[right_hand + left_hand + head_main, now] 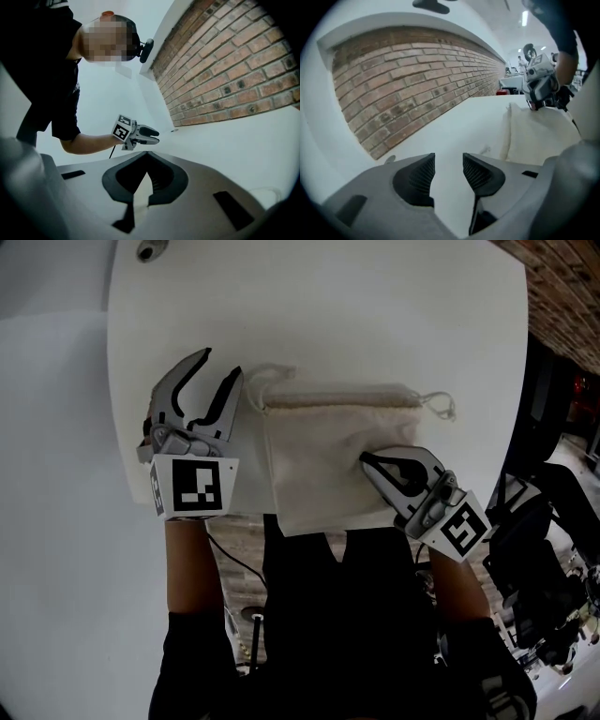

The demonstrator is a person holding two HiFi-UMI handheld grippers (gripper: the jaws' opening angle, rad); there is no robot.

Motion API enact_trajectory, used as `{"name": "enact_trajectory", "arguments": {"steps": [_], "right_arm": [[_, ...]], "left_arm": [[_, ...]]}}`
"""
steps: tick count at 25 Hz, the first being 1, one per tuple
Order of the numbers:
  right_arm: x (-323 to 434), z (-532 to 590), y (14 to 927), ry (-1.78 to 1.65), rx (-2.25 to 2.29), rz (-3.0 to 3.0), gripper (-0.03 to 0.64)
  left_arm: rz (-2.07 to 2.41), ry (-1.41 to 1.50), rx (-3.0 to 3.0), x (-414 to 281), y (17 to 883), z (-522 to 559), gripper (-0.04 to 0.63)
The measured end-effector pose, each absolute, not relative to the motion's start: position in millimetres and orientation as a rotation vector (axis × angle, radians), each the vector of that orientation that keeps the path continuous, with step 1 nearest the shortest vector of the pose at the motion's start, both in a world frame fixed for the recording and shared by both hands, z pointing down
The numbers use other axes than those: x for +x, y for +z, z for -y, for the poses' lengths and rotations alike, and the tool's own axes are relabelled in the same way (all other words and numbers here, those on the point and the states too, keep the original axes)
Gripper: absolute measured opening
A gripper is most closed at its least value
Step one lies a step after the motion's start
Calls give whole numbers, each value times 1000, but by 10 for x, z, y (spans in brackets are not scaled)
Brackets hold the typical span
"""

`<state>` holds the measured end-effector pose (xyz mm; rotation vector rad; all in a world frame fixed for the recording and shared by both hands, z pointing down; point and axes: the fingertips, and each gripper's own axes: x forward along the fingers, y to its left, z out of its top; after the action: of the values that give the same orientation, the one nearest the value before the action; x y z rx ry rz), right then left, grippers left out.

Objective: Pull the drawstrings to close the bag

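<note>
My left tongs (pixel 220 364) stand open with nothing between the jaws, only bare table (pixel 328 306) showing through the gap. My right tongs (pixel 366 458) are closed on what looks like a pinch of cloth right of the middle of the bag (pixel 309 465). The bag lies flat at the near centre of the table, its gathered mouth running left-right along its far edge.

2 cords leave that mouth. The left drawstring (pixel 255 379) loops just right of my open jaws, beside the bag's far-left corner, and is not yet between them. The right drawstring (pixel 441 407) trails off the far-right corner, beyond my right tongs.

So the left tongs are the nearer to a cord. I judge the next move to be a short shift right onto that loop, then a pull leftward along the mouth's long axis — with the right tongs anchoring the bag.
</note>
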<state>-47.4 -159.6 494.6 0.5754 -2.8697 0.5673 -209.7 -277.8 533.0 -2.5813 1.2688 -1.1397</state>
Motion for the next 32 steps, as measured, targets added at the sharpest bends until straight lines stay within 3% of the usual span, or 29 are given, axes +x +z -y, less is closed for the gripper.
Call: {"name": "enact_trajectory", "arguments": {"steps": [8, 22, 28, 32], "right_arm": [[-430, 1558, 4939, 590, 569, 2878, 6], [-447, 1578, 4985, 585, 566, 2850, 6], [-451, 1590, 4958, 598, 564, 2848, 6], [-447, 1595, 4973, 599, 563, 2849, 6]], "left_arm": [[-912, -1384, -2245, -2160, 5530, 2547, 197], [-620, -1093, -2091, -1720, 5668, 2324, 221], [-589, -1090, -2073, -1719, 5633, 2310, 130], [-566, -1089, -2055, -1690, 5653, 2309, 103]]}}
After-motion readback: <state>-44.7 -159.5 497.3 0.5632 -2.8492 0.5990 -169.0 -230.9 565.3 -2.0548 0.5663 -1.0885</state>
